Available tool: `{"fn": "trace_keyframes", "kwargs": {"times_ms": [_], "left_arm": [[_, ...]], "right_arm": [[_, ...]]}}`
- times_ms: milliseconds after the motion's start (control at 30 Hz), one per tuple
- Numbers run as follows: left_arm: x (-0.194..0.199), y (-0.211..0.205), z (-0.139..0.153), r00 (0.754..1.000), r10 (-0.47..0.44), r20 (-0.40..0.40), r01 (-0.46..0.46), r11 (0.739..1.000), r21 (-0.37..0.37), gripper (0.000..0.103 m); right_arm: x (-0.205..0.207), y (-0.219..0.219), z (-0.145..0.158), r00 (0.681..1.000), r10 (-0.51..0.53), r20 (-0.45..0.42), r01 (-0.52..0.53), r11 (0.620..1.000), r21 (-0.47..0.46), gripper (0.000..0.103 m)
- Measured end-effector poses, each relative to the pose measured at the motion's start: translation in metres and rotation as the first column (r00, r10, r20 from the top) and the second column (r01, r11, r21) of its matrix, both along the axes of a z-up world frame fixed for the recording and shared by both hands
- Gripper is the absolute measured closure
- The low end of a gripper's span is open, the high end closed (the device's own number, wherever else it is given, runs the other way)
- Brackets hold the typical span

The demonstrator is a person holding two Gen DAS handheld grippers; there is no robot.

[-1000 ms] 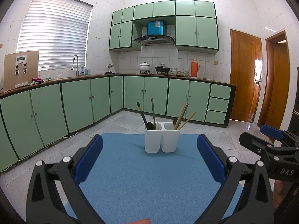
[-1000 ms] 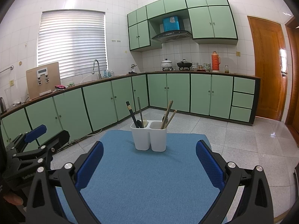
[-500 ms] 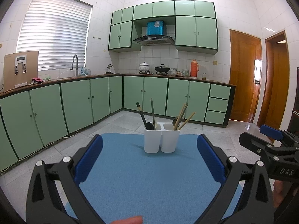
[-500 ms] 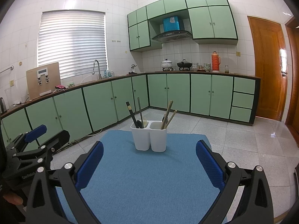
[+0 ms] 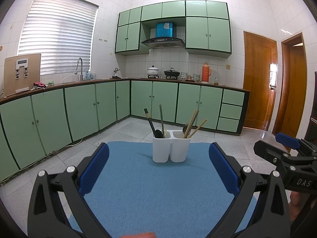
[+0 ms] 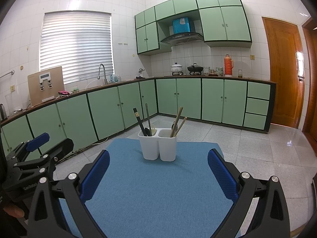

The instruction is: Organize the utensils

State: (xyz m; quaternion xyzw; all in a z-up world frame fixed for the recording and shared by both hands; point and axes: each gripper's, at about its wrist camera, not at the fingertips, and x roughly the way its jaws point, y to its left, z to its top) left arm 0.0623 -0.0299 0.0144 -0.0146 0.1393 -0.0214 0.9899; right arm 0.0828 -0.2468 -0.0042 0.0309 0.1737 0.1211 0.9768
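Note:
A white two-compartment utensil holder stands at the far side of a blue mat. Its left compartment holds black chopsticks, a dark spoon and a pale fork. Its right compartment holds wooden chopsticks and a spoon. My left gripper is open and empty, well short of the holder. My right gripper is open and empty too, beside it; it shows at the right edge of the left wrist view.
The mat covers a small table with tiled floor around it. Green cabinets with a sink and pots run along the left and far walls. Wooden doors stand at the right.

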Motion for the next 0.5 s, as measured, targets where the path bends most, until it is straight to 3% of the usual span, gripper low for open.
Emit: {"fn": "trace_keyframes", "kwargs": {"times_ms": [500], "left_arm": [[0.0010,0.0006,0.0000,1.000,-0.002,-0.004,0.002,1.000,-0.002,0.005]], "right_arm": [[0.0013,0.0018,-0.0003,1.000,0.000,-0.002,0.000,1.000,-0.001,0.006]]}}
